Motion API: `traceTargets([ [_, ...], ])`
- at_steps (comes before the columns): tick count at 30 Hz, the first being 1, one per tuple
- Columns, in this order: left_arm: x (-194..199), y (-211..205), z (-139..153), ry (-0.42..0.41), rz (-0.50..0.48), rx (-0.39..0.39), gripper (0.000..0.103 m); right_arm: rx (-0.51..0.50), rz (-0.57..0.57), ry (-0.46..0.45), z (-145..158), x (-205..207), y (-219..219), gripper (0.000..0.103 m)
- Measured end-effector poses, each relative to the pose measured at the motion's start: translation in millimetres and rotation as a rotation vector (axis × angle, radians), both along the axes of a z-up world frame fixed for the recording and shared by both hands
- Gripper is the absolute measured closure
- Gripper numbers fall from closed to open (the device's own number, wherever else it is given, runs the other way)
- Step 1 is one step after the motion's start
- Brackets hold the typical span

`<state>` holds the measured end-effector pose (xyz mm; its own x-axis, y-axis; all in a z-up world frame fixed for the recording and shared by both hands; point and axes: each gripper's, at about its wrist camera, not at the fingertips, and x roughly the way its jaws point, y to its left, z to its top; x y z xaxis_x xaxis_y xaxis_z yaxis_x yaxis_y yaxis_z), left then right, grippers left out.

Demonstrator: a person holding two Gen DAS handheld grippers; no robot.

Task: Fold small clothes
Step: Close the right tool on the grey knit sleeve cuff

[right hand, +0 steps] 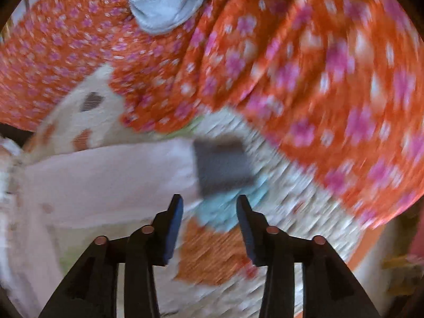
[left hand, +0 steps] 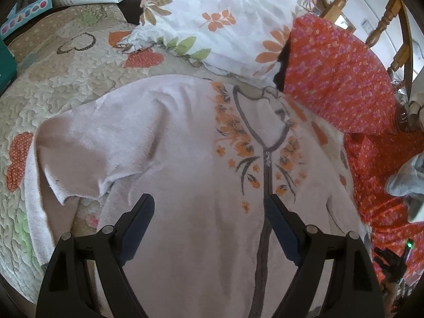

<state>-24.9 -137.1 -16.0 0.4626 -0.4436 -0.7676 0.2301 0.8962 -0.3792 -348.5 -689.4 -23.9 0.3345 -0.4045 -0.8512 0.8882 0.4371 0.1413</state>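
Observation:
A pale pink zip-up top (left hand: 185, 175) with orange flower print and a brown zipper lies spread on the quilted bedspread (left hand: 53, 79). Its left sleeve (left hand: 87, 156) is folded inward across the chest. My left gripper (left hand: 210, 204) is open and empty, hovering over the top's lower front. In the blurred right wrist view, the top's other sleeve (right hand: 106, 175) stretches left to right and ends in a dark grey cuff (right hand: 222, 164). My right gripper (right hand: 209, 206) is open and empty, just short of that cuff.
A white floral pillow (left hand: 225, 18) lies beyond the collar. An orange floral cloth (left hand: 344, 79) (right hand: 304, 66) covers the bed on the right, with a grey garment (right hand: 161, 2) on it. A wooden headboard (left hand: 384, 18) stands behind. Boxes (left hand: 23, 16) sit far left.

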Motion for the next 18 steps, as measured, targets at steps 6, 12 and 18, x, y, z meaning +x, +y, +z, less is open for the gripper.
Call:
traceTargets([
  [6, -1.1, -6.3, -8.2, 0.007, -0.008, 0.044, 0.018, 0.137, -0.021, -0.077, -47.0, -1.4, 0.7, 0.047],
  [12, -0.3, -7.8, -12.2, -0.01, -0.006, 0.101, 0.018, 0.122, 0.034, -0.092, -54.7, 24.4, 15.2, 0.047],
  [18, -13.6, -16.4, -10.1, -0.073, -0.022, 0.16, 0.018, 0.096, 0.073, -0.096, -53.4, 50.2, 33.2, 0.042],
])
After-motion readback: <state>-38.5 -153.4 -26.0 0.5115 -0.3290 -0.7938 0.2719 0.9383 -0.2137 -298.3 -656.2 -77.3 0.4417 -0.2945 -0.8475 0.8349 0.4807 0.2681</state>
